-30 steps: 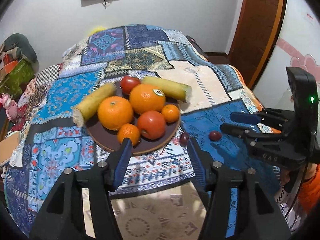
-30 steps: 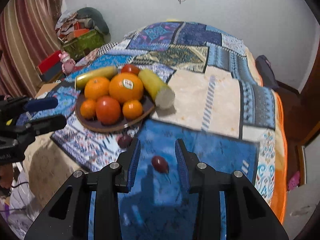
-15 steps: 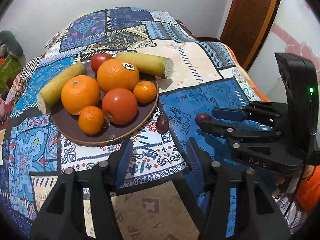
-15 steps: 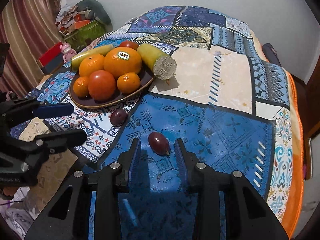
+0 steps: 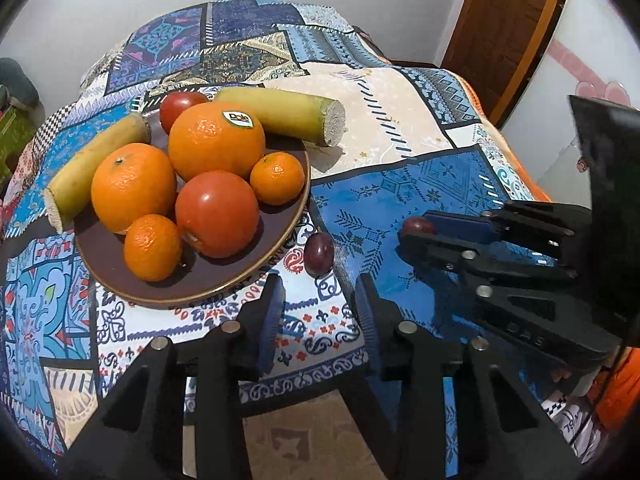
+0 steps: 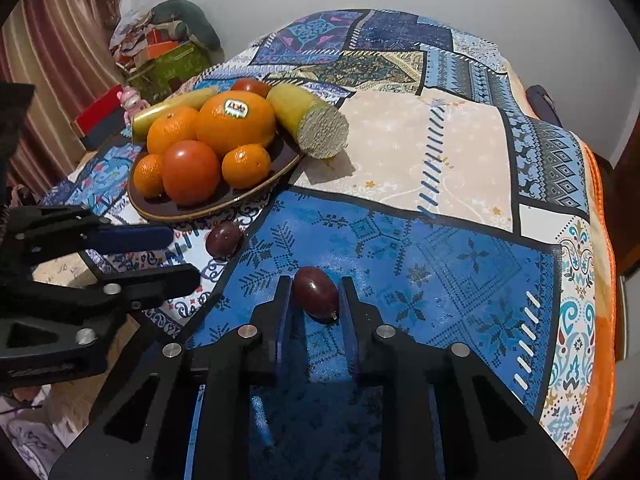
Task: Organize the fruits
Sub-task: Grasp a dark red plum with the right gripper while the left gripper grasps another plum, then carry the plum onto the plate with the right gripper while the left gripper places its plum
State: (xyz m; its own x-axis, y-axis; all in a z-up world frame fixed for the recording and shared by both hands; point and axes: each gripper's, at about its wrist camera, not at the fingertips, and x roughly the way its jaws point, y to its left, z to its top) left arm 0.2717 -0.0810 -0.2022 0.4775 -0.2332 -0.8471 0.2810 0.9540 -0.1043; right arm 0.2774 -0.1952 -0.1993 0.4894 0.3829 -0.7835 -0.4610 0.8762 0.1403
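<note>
Fingers of right gripper clamping one grape; left gripper closing, empty, before second grape; next, lifting to plate.

A small oval sticker reading "Dole" sits on top of the largest orange in the pile of fruit; in the right wrist view the same sticker shows again, but its letters are too blurred to read. Raised letters "DAS" stand on the black body of the right gripper, seen from the left wrist camera. Nothing else carries legible writing.
</note>
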